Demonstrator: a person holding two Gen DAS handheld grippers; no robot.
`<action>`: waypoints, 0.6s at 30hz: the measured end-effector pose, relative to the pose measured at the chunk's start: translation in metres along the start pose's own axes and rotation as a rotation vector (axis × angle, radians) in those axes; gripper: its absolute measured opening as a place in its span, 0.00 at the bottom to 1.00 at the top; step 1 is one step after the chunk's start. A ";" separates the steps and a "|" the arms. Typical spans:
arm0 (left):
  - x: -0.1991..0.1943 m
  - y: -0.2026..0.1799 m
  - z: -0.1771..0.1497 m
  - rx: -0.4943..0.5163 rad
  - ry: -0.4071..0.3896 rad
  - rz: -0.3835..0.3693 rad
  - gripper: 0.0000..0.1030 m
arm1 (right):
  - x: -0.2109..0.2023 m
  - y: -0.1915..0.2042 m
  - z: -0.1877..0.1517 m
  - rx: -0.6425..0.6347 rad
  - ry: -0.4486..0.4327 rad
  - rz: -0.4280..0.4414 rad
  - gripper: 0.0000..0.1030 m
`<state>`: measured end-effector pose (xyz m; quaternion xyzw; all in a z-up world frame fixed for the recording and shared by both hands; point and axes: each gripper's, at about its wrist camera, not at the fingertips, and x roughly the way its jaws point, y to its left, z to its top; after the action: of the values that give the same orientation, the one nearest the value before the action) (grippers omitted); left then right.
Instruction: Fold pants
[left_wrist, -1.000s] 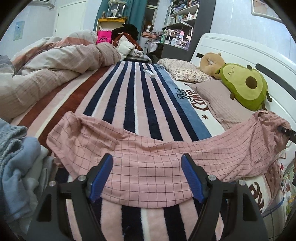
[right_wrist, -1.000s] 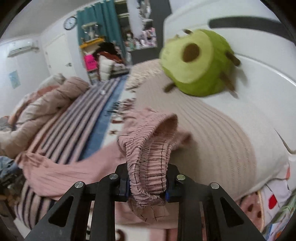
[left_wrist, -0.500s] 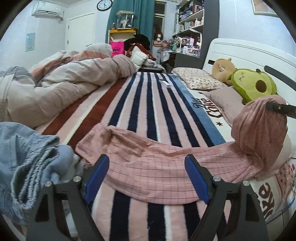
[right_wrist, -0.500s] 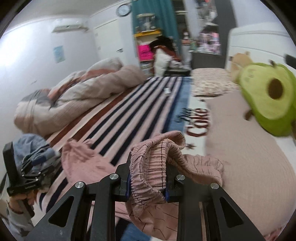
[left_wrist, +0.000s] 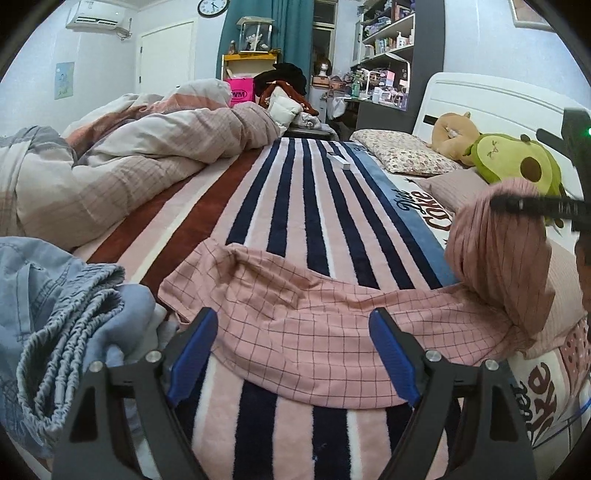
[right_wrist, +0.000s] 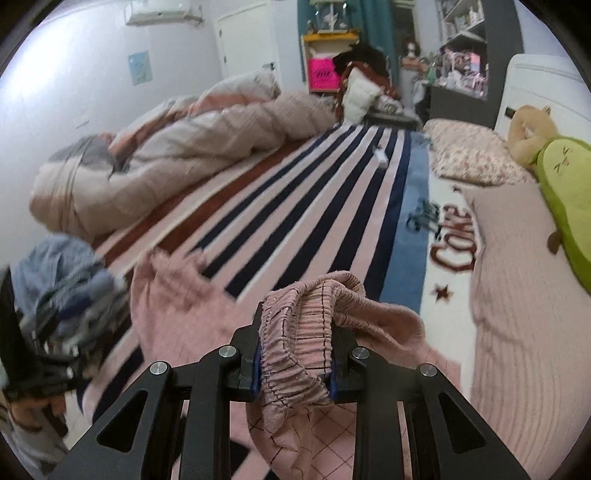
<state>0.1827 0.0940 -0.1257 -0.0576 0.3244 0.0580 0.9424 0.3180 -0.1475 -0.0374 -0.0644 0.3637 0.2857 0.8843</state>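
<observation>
While the pile of blue-grey clothes (left_wrist: 55, 317) sits at far left on the bed (left_wrist: 295, 206), the pink checked pants (left_wrist: 314, 317) lie flat across the striped blanket, long axis running left to right across the left wrist view, hem end toward the blue pile, waist end off to the right. Left gripper (left_wrist: 291, 350) hovers just short of the near edge of the fabric, fingers (left_wrist: 192, 347) wide apart, holding nothing; the mid-leg section lies straight ahead between them. Further right, the waist end is lifted off the bed into a hanging hump below the right gripper (right_wrist: 293, 354), whose fingers are clamped on the gathered elastic waistband (right_wrist: 295, 332). Avocado plush (left_wrist: 517, 166) and pillows (left_wrist: 402, 157) sit beyond at the headboard, well clear. Key relation, my read: waistband is at the right end, hems at the left, so the fold goes along the long axis, right hand carrying the waist leftward over the legs toward the hems. Left gripper is the nearer one to the hem/mid-leg section, so it's the one to pin or pinch there. Risk: the lifted fabric is bunched and may land skewed.
</observation>
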 end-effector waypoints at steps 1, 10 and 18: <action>0.001 0.001 0.000 -0.004 0.001 0.003 0.79 | 0.000 0.002 0.004 -0.006 -0.007 0.008 0.19; 0.009 0.001 -0.006 0.002 0.032 0.001 0.79 | 0.074 0.034 -0.068 -0.011 0.260 0.235 0.24; 0.016 -0.016 -0.002 0.005 0.056 -0.100 0.79 | 0.055 0.028 -0.106 0.045 0.254 0.379 0.45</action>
<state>0.1969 0.0794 -0.1361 -0.0730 0.3475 0.0084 0.9348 0.2691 -0.1331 -0.1493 -0.0107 0.4839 0.4282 0.7631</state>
